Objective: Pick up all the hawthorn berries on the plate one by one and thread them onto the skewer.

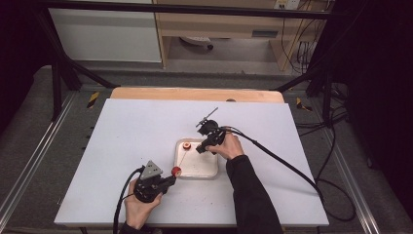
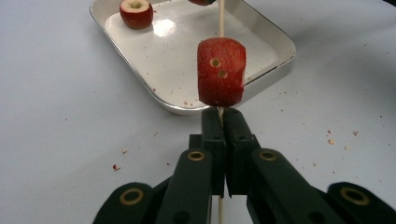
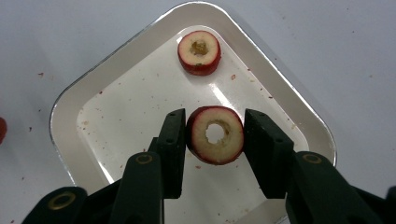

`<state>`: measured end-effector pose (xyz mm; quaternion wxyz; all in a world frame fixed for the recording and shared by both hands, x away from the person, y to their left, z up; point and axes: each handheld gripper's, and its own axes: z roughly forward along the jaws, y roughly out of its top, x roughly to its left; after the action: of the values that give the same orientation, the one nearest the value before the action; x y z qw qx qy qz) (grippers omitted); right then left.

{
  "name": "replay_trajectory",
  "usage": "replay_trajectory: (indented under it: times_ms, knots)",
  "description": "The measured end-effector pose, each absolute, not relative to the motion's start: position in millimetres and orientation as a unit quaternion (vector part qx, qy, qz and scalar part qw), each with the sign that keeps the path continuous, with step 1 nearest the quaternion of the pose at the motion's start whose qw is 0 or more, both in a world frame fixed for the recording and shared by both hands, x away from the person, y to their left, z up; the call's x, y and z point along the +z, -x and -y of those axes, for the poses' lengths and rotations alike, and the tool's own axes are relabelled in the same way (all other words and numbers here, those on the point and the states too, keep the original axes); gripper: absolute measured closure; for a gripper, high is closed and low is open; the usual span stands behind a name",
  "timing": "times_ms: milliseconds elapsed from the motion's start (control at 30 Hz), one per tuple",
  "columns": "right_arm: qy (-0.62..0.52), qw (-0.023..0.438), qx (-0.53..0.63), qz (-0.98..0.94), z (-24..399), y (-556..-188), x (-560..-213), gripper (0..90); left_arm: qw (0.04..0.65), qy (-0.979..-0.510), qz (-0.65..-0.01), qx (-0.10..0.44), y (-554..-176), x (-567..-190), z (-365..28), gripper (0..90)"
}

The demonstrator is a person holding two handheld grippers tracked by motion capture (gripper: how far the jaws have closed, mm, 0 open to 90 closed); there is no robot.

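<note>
My left gripper (image 2: 223, 112) is shut on a thin wooden skewer (image 2: 221, 18). A red fruit piece (image 2: 221, 72) with two holes is threaded on the skewer just above the jaws. In the high view this gripper (image 1: 171, 176) lies at the front left corner of a white metal tray (image 1: 209, 170). My right gripper (image 3: 215, 116) hangs over the tray (image 3: 140, 93), shut on a cored red fruit ring (image 3: 215, 134) with the cut face up. A second cored piece (image 3: 199, 51) lies loose in the tray's far corner.
The tray stands mid-table on a white board (image 1: 122, 146) with a wooden edge (image 1: 195, 93) at the back. Red crumbs (image 2: 116, 166) are scattered around the tray. A cable (image 1: 287, 165) trails right from the right gripper. Black frame legs (image 1: 58, 83) stand at the far corners.
</note>
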<state>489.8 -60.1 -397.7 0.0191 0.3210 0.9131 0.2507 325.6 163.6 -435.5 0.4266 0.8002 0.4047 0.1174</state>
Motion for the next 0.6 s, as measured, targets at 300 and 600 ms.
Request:
replay_trajectory:
  times_ms: [300, 600]
  knots:
    - [-0.348, 0.026, 0.291, -0.891, 75, -472, -383, 60.9, 0.427, -0.8, -0.405, 0.119, -324, -435, -162, 88.3]
    - [-0.376, 0.024, 0.353, -0.856, 93, -453, -377, 60.9, 0.43, -0.799, -0.402, 0.12, -323, -434, -159, 88.3]
